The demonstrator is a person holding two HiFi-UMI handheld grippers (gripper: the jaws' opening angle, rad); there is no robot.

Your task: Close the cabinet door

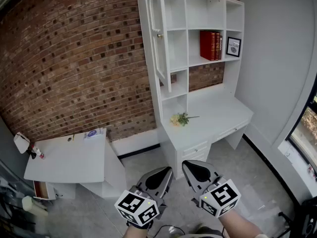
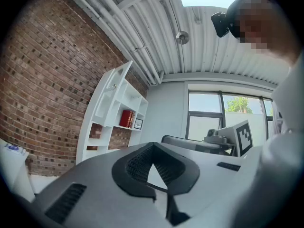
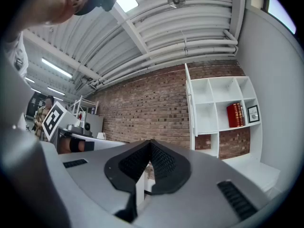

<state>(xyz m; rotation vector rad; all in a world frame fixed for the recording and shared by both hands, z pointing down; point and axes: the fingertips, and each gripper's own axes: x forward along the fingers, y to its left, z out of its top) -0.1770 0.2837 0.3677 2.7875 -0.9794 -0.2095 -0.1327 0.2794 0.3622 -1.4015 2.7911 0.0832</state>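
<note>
1. The left gripper (image 1: 167, 171) and right gripper (image 1: 186, 165) are held level and low. Each has its fingers closed tip to tip on nothing, probably ready to push rather than grasp.
2. The door (image 1: 159, 58) stands swung out from the cabinet (image 1: 205, 14), well ahead of and above the fingertips, untouched.
3. Count: two grippers, one open door, one knob (image 1: 159, 35), one frame (image 1: 233, 46).
</note>
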